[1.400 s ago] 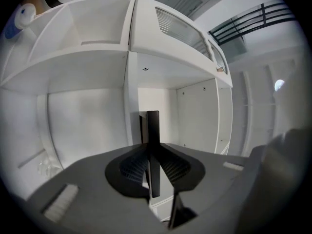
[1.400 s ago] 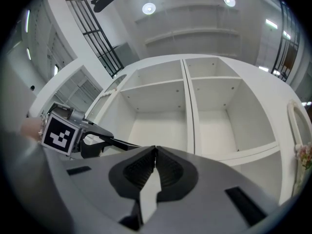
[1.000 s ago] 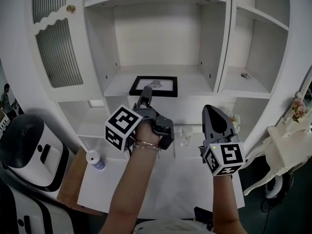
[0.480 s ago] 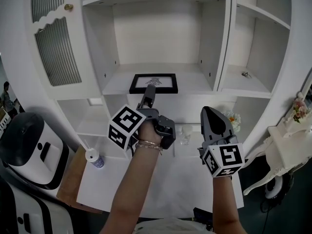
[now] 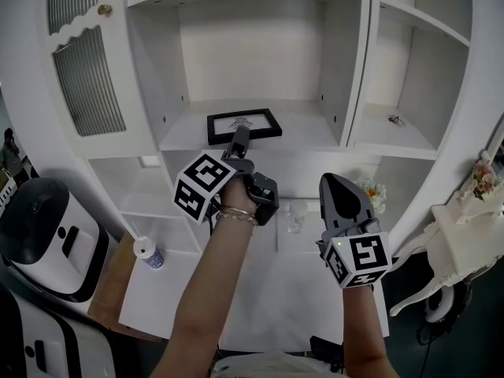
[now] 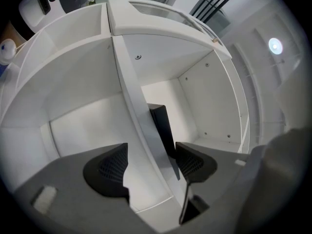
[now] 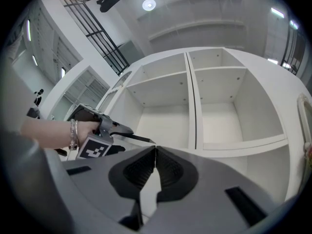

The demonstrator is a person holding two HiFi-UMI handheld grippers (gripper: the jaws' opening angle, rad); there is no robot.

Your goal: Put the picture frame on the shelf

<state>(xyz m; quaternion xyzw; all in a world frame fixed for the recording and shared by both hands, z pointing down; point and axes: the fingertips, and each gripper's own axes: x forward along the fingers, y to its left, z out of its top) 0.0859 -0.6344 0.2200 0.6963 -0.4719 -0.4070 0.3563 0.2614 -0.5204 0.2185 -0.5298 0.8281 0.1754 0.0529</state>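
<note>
Just ahead of the left gripper (image 5: 240, 138), the frame (image 5: 244, 124) sits on the shelf (image 5: 307, 132); flat or leaning, the view does not settle. The jaws are opening, with the pads clear of the frame beyond them. Right of it and lower, well apart, the right gripper (image 5: 340, 194) is pressed together and empty.

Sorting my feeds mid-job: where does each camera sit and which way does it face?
Head view: on the head, looking steeply down at shelf and picture frame; both forearms, left gripper, right gripper show.
Left gripper view: on that gripper, looking along the shelf edge at the frame; its fingers, opening, hold nothing.
Right gripper view: on that gripper, looking up into the shelf; its shut fingers, left hand show.
Shared: head and left gripper views show the frame.
</note>
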